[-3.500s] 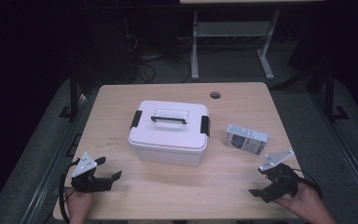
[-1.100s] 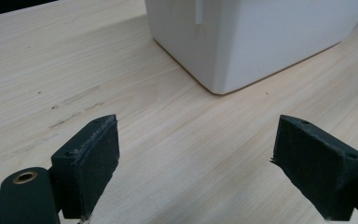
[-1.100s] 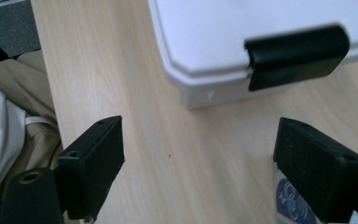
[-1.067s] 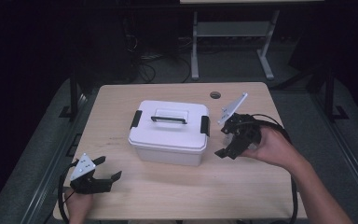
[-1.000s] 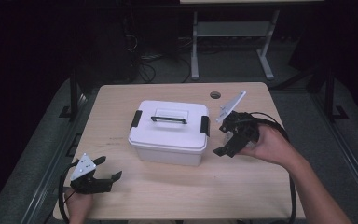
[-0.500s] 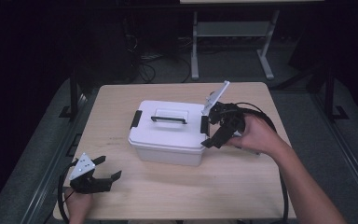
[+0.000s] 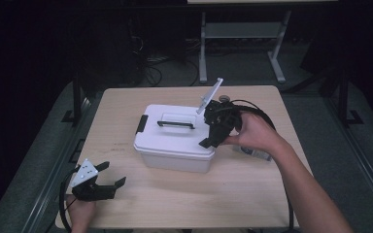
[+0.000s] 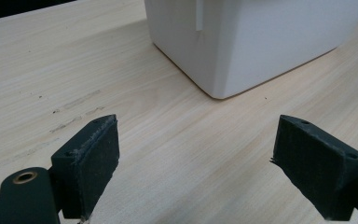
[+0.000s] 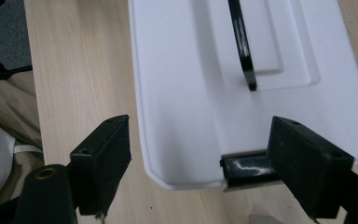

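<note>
A white lidded box (image 7: 175, 141) with a black handle (image 7: 176, 124) stands in the middle of the table (image 7: 243, 194). My right gripper (image 7: 211, 128) hangs over the box's right end, pointing down at the lid. In the right gripper view its jaws (image 9: 200, 130) stand wide and have just been closing a little. The lid's corner lies between them, and the black side latch (image 9: 244, 168) sits by the right jaw. My left gripper (image 7: 112, 174) rests at the table's front left, open and empty (image 8: 198, 126), facing the box's corner (image 8: 261, 37).
A small white packet (image 7: 255, 153) lies right of the box, partly hidden by the right hand. A small dark round object (image 7: 225, 98) sits near the table's far edge. A metal stand (image 7: 243, 34) rises on the floor beyond. The box's left latch (image 7: 141, 124) faces left.
The right hand has carried its gripper leftward from beside the packet to over the box's right end. The left gripper has stayed where it was.
</note>
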The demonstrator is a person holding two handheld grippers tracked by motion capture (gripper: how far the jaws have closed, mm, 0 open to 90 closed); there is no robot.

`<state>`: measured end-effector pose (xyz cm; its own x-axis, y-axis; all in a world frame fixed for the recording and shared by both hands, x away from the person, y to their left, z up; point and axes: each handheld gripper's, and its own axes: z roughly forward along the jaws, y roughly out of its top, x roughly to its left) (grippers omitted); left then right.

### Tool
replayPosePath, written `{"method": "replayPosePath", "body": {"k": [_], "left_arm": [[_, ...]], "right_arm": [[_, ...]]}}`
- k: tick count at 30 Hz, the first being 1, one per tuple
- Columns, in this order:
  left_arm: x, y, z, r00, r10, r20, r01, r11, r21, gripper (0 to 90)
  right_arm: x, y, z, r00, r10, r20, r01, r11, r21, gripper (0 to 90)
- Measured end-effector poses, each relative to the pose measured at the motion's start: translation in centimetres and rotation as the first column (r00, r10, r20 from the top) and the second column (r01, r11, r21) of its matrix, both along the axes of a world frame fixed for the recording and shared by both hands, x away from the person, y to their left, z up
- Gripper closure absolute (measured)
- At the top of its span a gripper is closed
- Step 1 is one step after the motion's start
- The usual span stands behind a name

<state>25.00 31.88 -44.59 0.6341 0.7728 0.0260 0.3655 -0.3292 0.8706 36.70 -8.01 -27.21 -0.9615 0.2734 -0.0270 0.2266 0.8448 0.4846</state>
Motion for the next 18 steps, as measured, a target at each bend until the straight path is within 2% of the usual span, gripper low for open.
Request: {"method": "replayPosePath", "body": {"k": [11,18], "left_arm": [[0.0,0.0,0.0,1.0,0.0,0.002,0.0,1.0,-0.001,13.6],[0.1,0.4,0.0,1.0,0.009,-0.001,-0.009,0.9998,-0.019,13.6]], "right_arm": [[1.3,1.8,0.3,1.0,0.008,0.0,-0.008,1.0,-0.015,22.7],[2.0,3.0,0.4,0.9998,0.017,0.0,-0.017,1.0,-0.016,23.9]]}}
